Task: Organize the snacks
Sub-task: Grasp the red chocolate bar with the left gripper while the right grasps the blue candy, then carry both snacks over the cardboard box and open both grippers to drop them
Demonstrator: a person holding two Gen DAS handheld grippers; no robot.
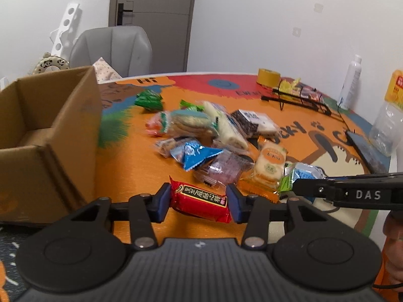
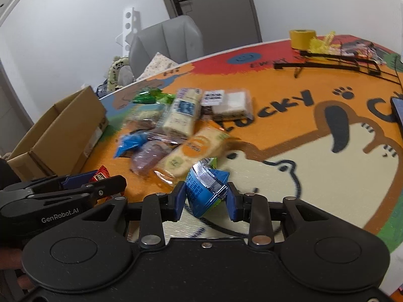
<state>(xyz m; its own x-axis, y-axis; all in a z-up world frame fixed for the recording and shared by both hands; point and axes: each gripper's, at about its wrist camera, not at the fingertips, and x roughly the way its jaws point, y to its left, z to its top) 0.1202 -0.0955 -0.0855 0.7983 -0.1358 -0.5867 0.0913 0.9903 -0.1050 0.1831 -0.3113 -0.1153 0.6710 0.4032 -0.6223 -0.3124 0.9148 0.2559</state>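
While the red snack packet (image 1: pixel 200 201) is sitting pinched in the left tool (image 1: pixel 199 201) and the blue-green packet (image 2: pixel 205 188) in the right tool (image 2: pixel 205 201), both are hanging just above the bench (image 1: pixel 131 176), looking ready for carrying over into the cardboard box (image 1: pixel 73 125).

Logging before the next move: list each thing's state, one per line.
left gripper: shut on red snack packet
right gripper: shut on blue-green snack packet
cardboard box: open, flaps up
snack pile: loose on the table mat
tape roll: lying flat
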